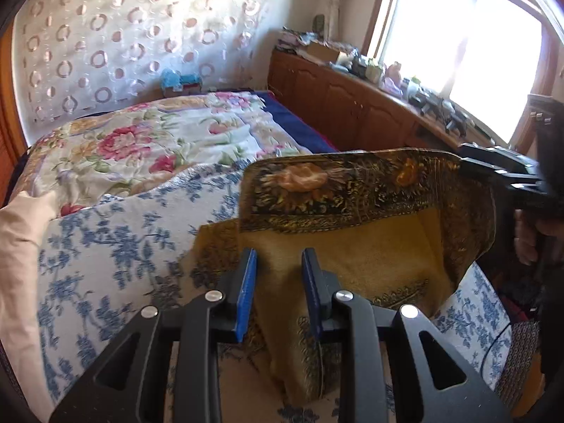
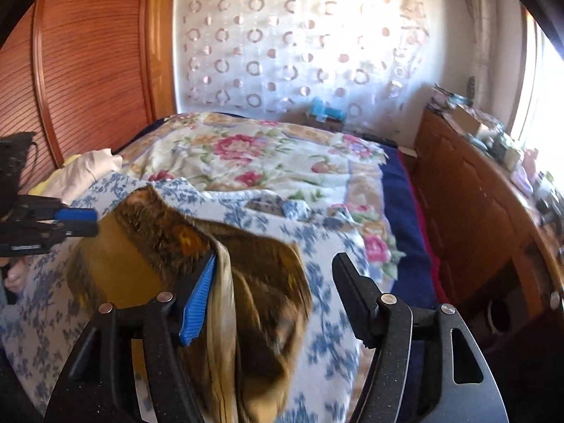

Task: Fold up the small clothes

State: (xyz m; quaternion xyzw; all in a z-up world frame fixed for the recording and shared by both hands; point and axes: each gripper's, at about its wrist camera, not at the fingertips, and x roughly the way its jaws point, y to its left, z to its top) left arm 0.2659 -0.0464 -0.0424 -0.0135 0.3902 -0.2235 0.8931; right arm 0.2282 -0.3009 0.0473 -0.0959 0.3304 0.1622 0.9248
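A small mustard-yellow cloth (image 1: 370, 253) with a dark, gold-flecked floral border lies on the blue-and-white flowered bedspread (image 1: 105, 246) at the near end of a bed, partly lifted; in the left wrist view its bordered edge runs side to side, from the middle of the frame toward the right gripper (image 1: 500, 171) at the far right, and stands raised above the plain fuzzy yellow panel beneath it; the left gripper (image 1: 278, 282) hovers over that panel with its blue-padded jaws a little apart, cloth visible in the gap, and whether the pads press on it cannot be told; in the right wrist view the cloth (image 2: 246, 282) sags in soft folds running away from the camera, its dark patterned edge draped against the ribbed blue pad of the right gripper's (image 2: 275, 264) near finger, while the other finger stands clear and the jaws are spread wide, gripping nothing; the left gripper (image 2: 88, 222) reaches in from the left edge, its tips at the cloth's far corner; farther up the bed lies a cream quilt (image 2: 264, 162) printed with pink and red flowers over a navy sheet (image 2: 402, 190); a slatted wooden headboard (image 2: 88, 70) rises at the left, a wooden cabinet (image 2: 469, 194) heaped with small clutter runs under the bright window, and a sheer curtain (image 2: 299, 46) patterned with rings hangs behind.
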